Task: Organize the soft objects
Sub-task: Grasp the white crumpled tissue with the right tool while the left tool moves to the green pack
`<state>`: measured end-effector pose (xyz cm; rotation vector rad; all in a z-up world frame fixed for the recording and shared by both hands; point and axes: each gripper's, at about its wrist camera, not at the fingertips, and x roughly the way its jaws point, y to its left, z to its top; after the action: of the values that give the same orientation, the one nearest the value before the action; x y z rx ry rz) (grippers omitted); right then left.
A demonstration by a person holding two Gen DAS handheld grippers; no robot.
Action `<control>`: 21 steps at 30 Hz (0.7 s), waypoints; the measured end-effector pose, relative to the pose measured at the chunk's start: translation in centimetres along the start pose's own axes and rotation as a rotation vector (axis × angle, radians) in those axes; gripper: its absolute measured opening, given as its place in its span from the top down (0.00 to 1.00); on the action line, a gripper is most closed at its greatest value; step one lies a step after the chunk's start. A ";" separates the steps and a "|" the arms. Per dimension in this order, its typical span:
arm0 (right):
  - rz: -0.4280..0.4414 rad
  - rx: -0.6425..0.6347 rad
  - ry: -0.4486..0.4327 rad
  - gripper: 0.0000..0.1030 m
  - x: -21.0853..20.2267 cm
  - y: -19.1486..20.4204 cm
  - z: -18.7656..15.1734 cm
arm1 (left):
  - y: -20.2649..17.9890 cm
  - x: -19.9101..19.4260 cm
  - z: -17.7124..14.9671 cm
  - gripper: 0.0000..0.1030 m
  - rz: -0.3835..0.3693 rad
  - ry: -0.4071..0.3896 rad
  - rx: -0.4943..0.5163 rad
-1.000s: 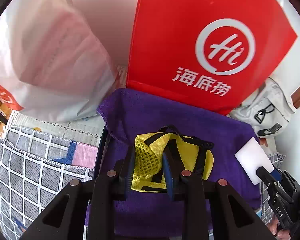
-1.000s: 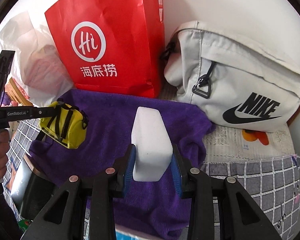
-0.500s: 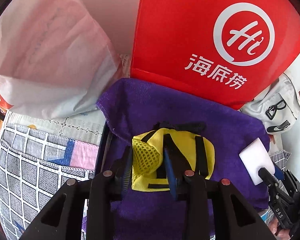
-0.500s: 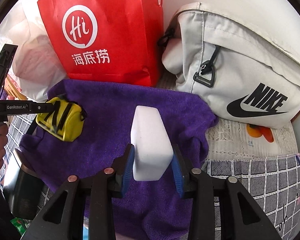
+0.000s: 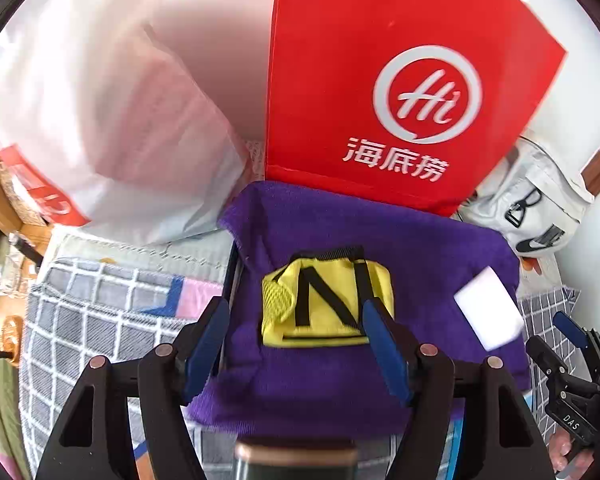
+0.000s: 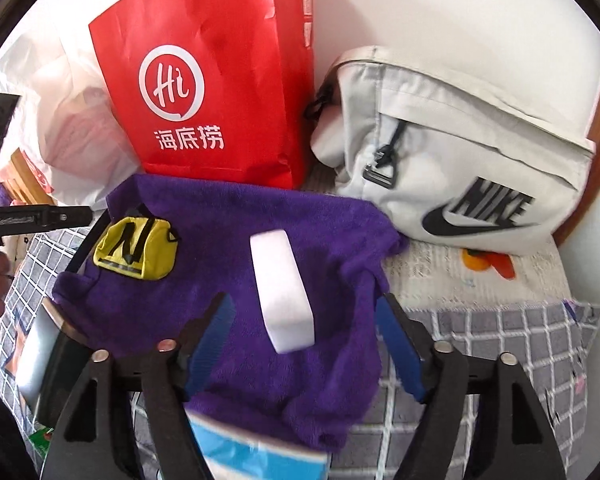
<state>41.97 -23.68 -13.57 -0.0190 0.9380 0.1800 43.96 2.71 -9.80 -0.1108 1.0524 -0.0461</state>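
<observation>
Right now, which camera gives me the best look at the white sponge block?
The right wrist view: the white sponge block lies whole and centred on the purple towel, between the opening jaws, untouched. The left wrist view shows it small and blurred near the right edge.

Home bedroom corner, checked quilt (image 6: 500, 344), red shopping bag (image 6: 220, 80) and sports bag (image 6: 460, 140) against white wall

Pouch (image 5: 326, 304) sat on towel (image 5: 340, 236) nr its left edge; sponge (image 6: 282, 292) on towel w/ gap betw. Paper bag (image 6: 220, 80) stood behind towel's back edge; backpack (image 6: 460, 152) at back-right corner.
</observation>
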 end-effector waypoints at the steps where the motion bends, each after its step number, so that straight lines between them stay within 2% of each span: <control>1: -0.012 0.004 0.010 0.22 -0.3 0.0 -0.1 | -0.1 -0.5 -0.3 0.32 0.006 -0.002 0.005; 3: -0.034 0.014 0.010 0.22 -1.5 0.0 -0.7 | -0.2 -1.8 -1.1 0.28 0.016 -0.006 0.018; 7: -0.047 0.056 -0.016 0.17 -4.4 -0.1 -1.8 | -0.5 -3.5 -3.1 0.27 0.024 0.013 0.008; 10: -0.062 0.073 -0.030 0.14 -6.7 0.2 -2.7 | -0.2 -5.7 -5.0 0.27 0.024 -0.015 0.000; 13: -0.054 0.050 -0.046 0.14 -9.0 0.7 -4.0 | 0.2 -8.2 -7.1 0.27 0.008 -0.074 0.005; 16: -0.034 0.024 -0.079 0.14 -11.1 1.5 -6.0 | 0.3 -10.1 -9.4 0.27 0.008 -0.099 0.019; 21: 0.014 0.025 -0.091 0.14 -13.7 2.5 -9.5 | 1.0 -11.4 -13.0 0.27 -0.032 -0.064 -0.002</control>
<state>26.04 -24.15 -8.08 0.0183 0.8494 0.1809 27.01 3.87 -6.43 -0.1307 0.9869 -0.0700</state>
